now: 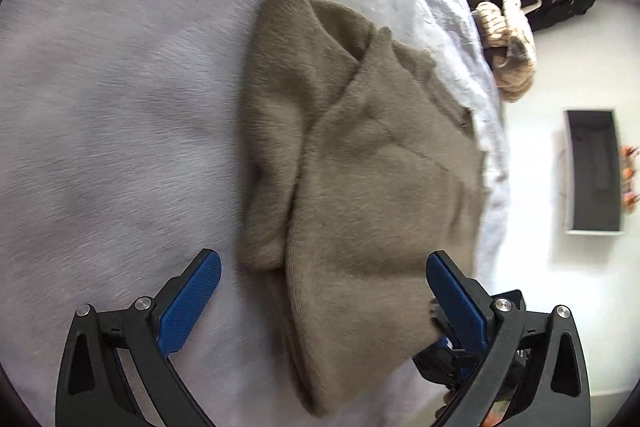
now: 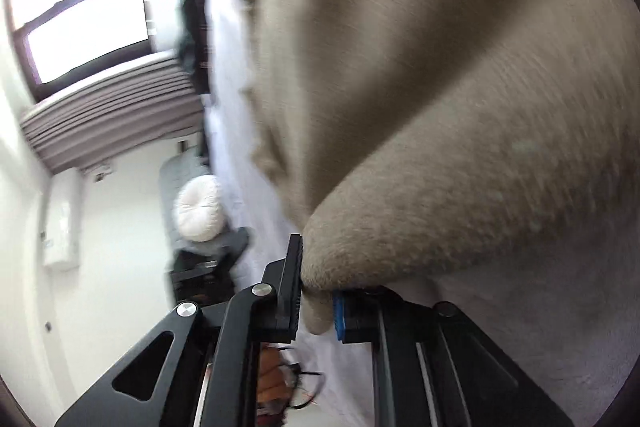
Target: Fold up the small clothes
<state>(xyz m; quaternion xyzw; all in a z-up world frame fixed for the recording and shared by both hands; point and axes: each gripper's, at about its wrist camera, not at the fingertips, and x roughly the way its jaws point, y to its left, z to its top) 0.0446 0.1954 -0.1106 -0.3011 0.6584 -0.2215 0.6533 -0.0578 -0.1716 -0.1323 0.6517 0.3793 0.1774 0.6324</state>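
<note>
The fuzzy taupe sweater (image 1: 360,163) lies partly folded near the right edge of the bed (image 1: 112,115), one sleeve already across the body. The right gripper (image 2: 316,303) is clamped on a fold of its hem, with cloth between the pads. The left gripper (image 1: 324,291) stands wide apart, empty, straddling the near hem. Close it on the hem level with the right grip, then carry both corners together so the fold lands square. Keep the fabric taut. Other clothes (image 1: 500,27) are heaped at the bed's far edge; beyond lie a white floor, a window (image 2: 84,15) and a round cushion (image 2: 200,209).
</note>
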